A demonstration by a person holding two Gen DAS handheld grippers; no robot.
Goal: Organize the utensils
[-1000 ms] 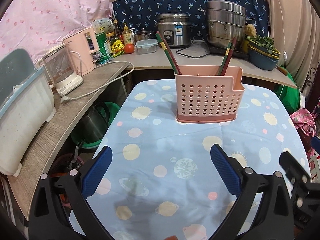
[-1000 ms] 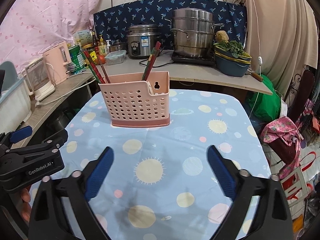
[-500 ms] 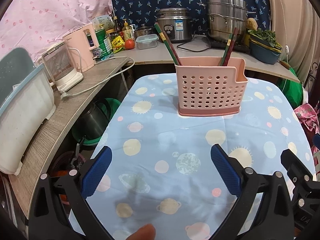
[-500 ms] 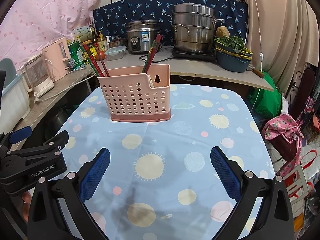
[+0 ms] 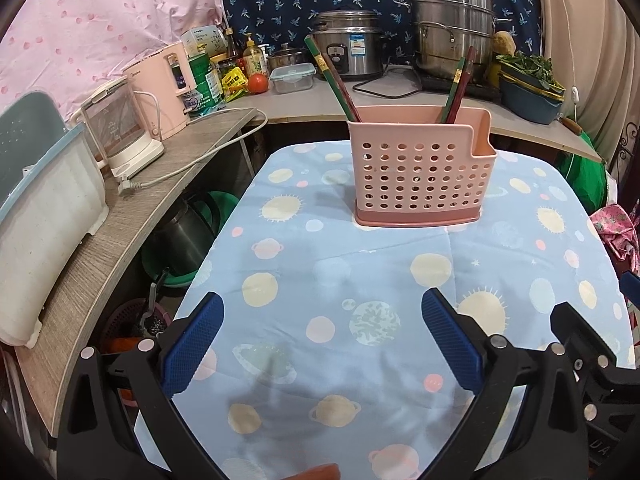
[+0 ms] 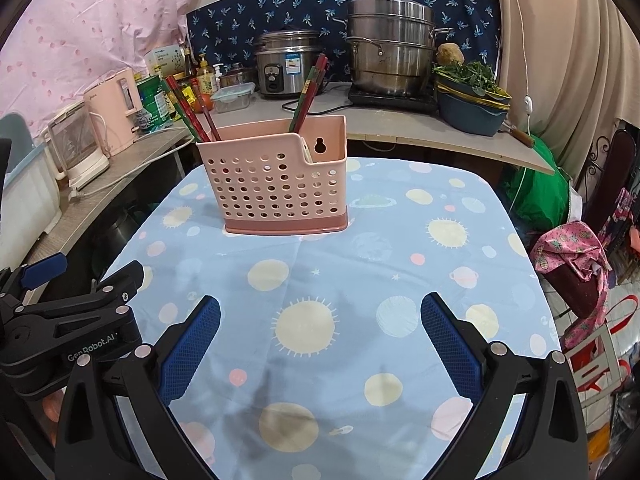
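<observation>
Hovering spread and empty near the surface's [image 5: 400,276] front edge, both claws, left [image 5: 320,344] and right [image 6: 320,344], face the holder [image 5: 420,168]; chopsticks [image 5: 332,76] already stand inside, so organizing looks finished.

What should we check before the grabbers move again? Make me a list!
1. Left gripper jaws open, empty: ok.
2. Right gripper jaws open, empty: ok.
3. Pink perforated plastic utensil basket upright on the blue planet-print tablecloth: ok.
4. Red-and-green chopsticks standing in the basket, at both ends: ok.
5. Loose utensils left on the cloth: none visible, ok.
6. Small front compartment contents: cannot tell.
</observation>
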